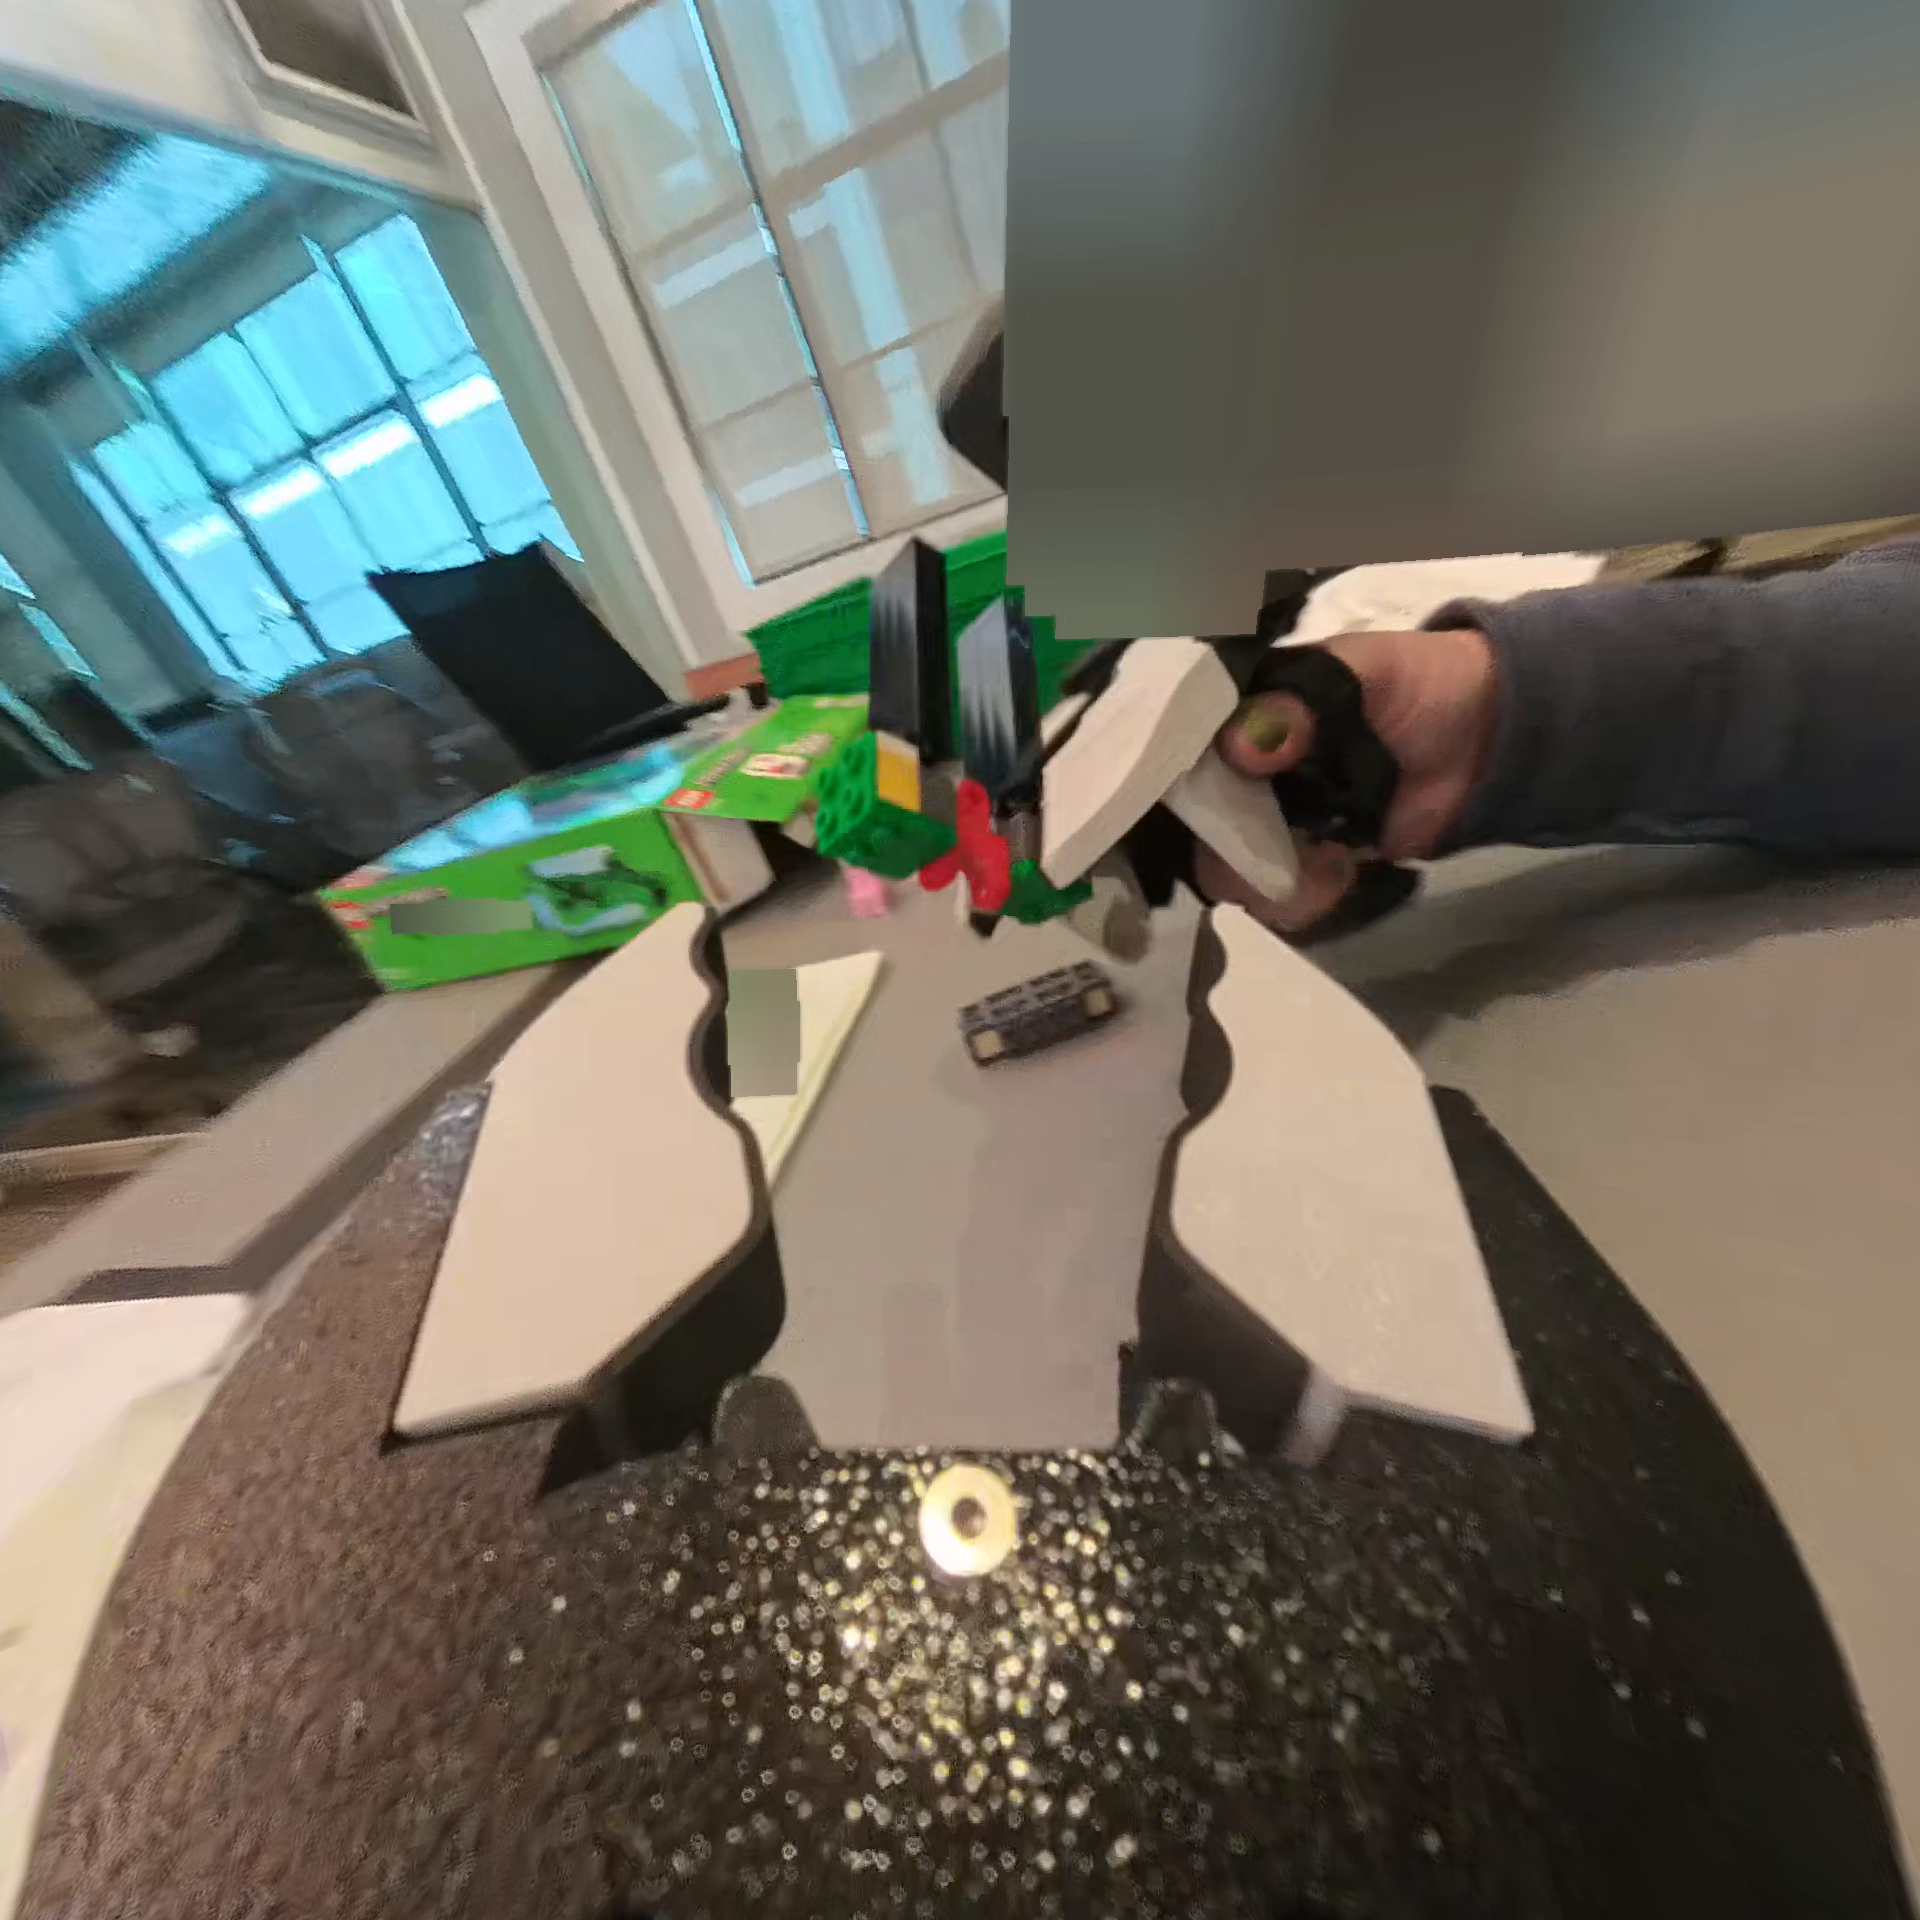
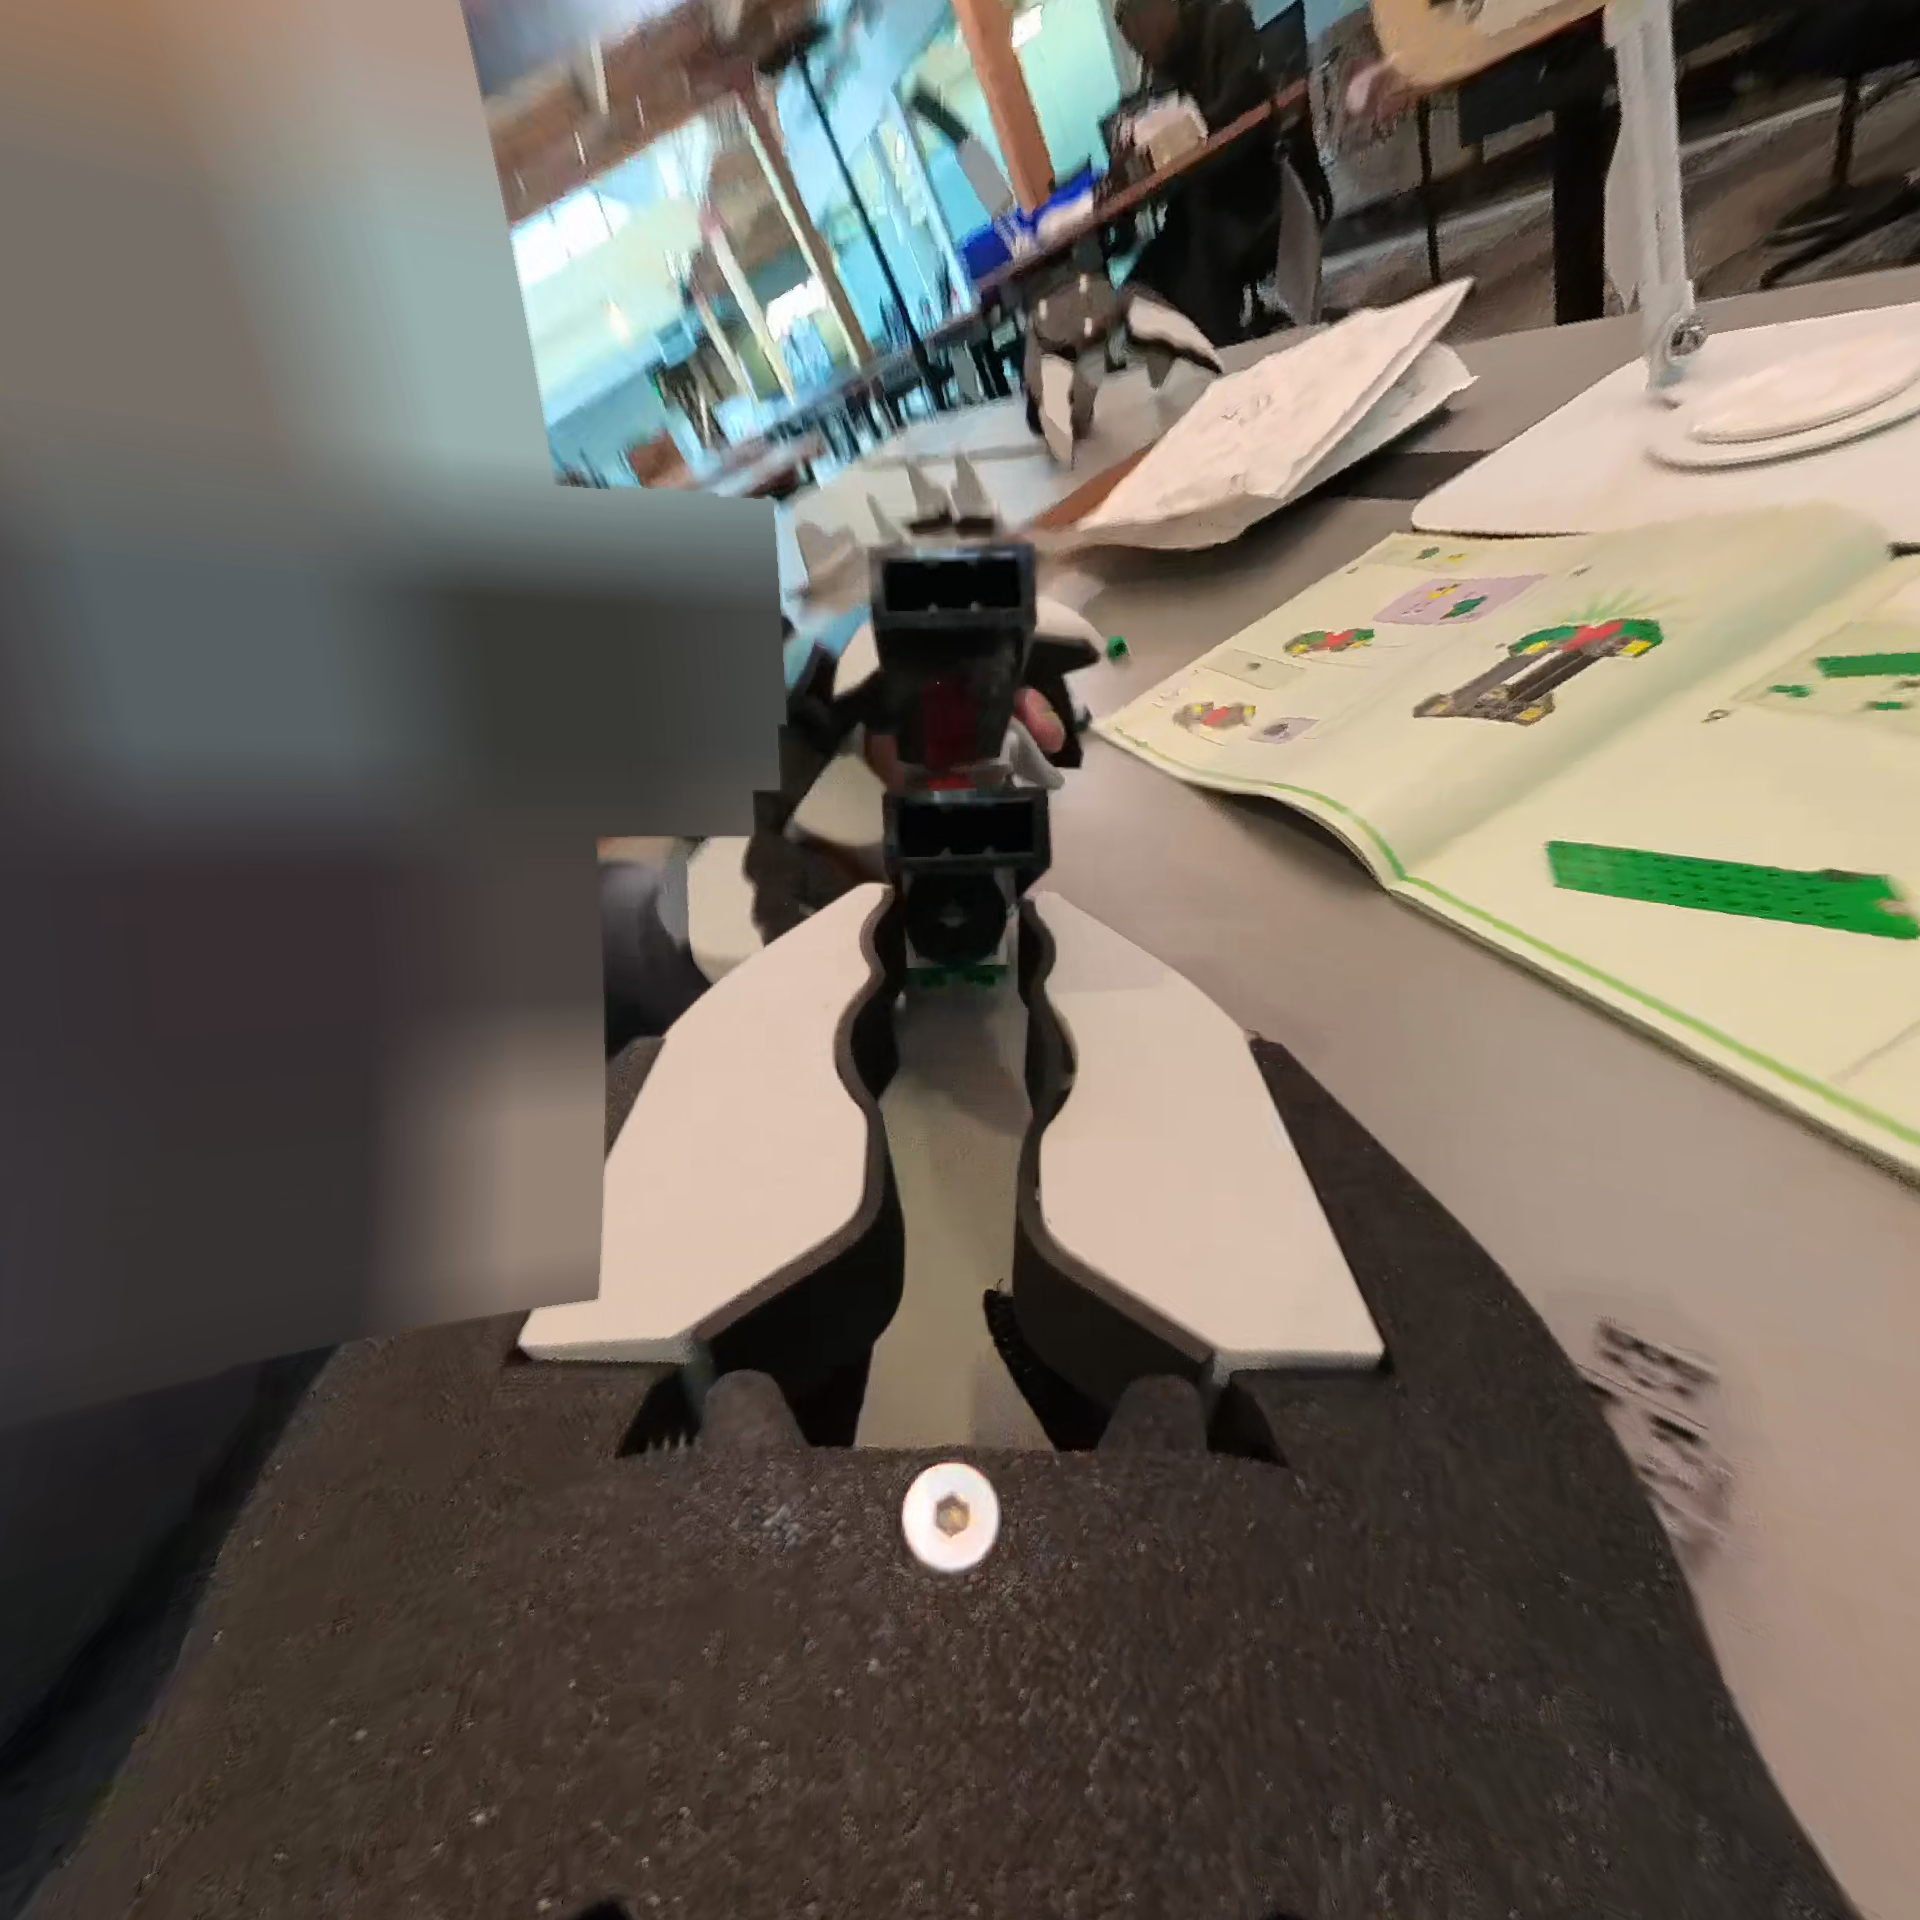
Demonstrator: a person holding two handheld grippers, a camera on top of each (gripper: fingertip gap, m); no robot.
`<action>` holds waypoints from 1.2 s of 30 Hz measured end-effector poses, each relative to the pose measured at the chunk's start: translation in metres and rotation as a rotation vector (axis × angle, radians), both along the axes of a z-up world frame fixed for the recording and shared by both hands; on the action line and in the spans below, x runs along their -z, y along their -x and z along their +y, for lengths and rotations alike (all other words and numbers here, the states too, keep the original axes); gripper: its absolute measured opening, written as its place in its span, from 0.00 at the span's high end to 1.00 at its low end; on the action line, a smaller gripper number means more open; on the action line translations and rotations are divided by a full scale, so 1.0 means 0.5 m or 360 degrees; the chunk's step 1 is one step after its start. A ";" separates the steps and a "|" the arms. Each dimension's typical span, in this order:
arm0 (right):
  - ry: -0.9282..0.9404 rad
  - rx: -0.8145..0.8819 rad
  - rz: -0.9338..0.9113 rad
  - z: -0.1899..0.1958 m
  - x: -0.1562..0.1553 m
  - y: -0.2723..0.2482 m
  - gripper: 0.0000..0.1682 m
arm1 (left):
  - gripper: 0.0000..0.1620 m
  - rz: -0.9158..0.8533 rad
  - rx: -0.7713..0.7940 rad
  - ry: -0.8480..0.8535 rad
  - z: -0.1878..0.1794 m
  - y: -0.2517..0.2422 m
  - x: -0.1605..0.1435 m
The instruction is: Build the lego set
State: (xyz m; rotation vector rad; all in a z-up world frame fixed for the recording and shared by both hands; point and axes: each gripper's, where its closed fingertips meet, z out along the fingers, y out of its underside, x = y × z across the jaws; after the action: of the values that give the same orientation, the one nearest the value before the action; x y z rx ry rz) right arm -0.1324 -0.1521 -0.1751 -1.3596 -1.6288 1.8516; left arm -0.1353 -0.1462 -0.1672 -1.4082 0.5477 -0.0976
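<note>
Printed writing and a red brand logo stood on the green lego box at nine o'clock in the left wrist view, partly masked and too blurred to read. The open instruction booklet at two o'clock in the right wrist view carried small step marks, also illegible.

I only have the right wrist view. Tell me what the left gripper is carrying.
Observer: Nothing. The left gripper is open and empty, facing the lego assembly clamped in the right gripper.
Operator: Report any loose pieces near it.
Observer: One dark studded brick lies on the table, just ahead of the left gripper's fingertips.
Operator: Name what sits beyond that.
Observer: A green lego box lies on the table, left of the assembly in the left wrist view.
</note>
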 end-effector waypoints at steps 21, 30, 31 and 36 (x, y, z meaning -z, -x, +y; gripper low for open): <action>-0.1220 -0.0366 -0.0311 -0.015 0.081 -0.077 0.89 | 0.85 0.0042 0.0546 0.0520 -0.022 -0.092 0.078; -0.0985 -0.0243 -0.0049 -0.011 0.026 -0.071 0.73 | 0.87 -0.0240 0.0578 0.0378 -0.027 -0.064 0.032; -0.0915 -0.0227 0.0013 -0.013 0.014 -0.071 0.73 | 0.87 -0.0284 0.0591 0.0353 -0.029 -0.061 0.025; -0.0714 -0.0076 0.0030 0.019 0.007 -0.074 0.73 | 0.87 -0.0352 0.0622 0.0327 -0.033 -0.056 0.016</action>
State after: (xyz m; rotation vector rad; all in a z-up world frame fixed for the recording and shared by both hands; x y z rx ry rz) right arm -0.0955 -0.1427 -0.1786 -1.1104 -1.9301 1.3960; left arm -0.1074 -0.1627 -0.1751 -1.4497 0.6352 -0.6311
